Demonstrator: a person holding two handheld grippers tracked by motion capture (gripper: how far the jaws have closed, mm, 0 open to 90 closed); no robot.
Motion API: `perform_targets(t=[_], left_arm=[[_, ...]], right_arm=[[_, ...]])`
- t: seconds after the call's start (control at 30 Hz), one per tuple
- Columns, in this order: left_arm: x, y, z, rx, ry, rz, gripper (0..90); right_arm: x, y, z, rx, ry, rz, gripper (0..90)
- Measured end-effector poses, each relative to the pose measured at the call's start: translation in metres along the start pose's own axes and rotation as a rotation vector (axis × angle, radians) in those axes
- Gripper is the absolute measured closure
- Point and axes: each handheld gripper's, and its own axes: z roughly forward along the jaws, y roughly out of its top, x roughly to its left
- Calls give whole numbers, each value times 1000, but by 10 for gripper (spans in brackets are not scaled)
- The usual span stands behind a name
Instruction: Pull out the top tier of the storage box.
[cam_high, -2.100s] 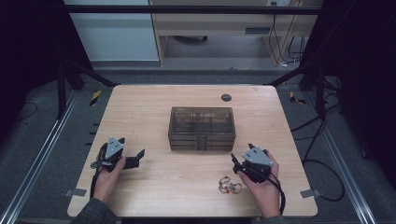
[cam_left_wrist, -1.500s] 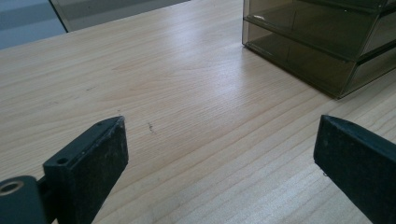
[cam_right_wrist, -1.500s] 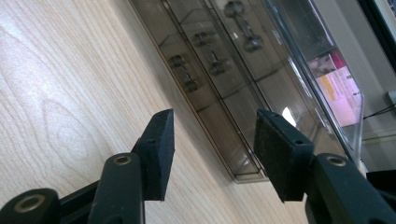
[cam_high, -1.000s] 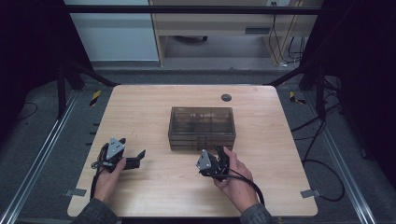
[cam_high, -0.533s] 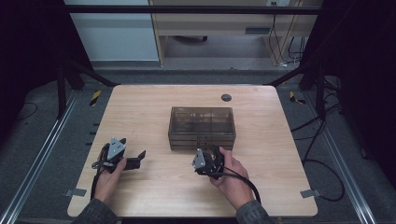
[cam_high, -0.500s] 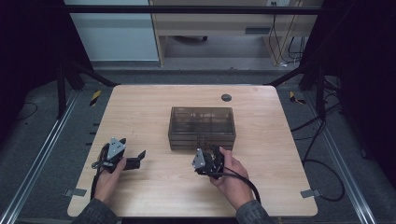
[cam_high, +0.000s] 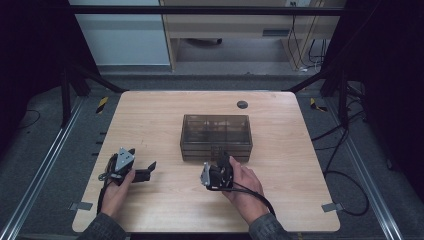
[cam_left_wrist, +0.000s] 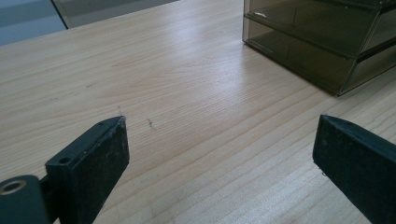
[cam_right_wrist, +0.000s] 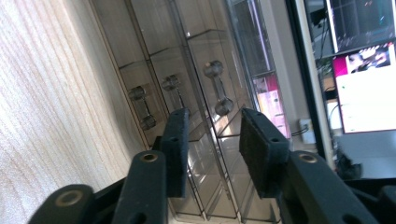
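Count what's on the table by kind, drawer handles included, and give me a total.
Smoky clear drawer box: 1
Drawer handles on its front: 3
Hand-held grippers, left gripper and right gripper: 2
Dark round grommet: 1
Total: 7

A box of drawers (cam_high: 216, 136) stands on the surface (cam_high: 150, 115), near its middle. The drawers lie one on top of another, and each has a handle (cam_right_wrist: 217, 87) on the front, the side facing the person. The right claw (cam_high: 221, 159) is just in front of the box, right at the drawer fronts. The left claw (cam_high: 148, 170) is well apart from the box, to its left and nearer the person, low over the surface. A small round hole (cam_high: 242, 104) sits in the surface behind the box.
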Motion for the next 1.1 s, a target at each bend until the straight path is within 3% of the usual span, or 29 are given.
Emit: perform_targets(t=[0.47, 0.7, 1.1], left_arm=[[0, 0, 0, 2, -4, 3, 37], [0, 0, 0, 3, -6, 2, 38], [0, 0, 0, 3, -9, 3, 45]], right_arm=[[12, 14, 10, -3, -90, -132, 715], [14, 15, 16, 10, -126, -184, 695], [15, 14, 23, -7, -130, -198, 731]])
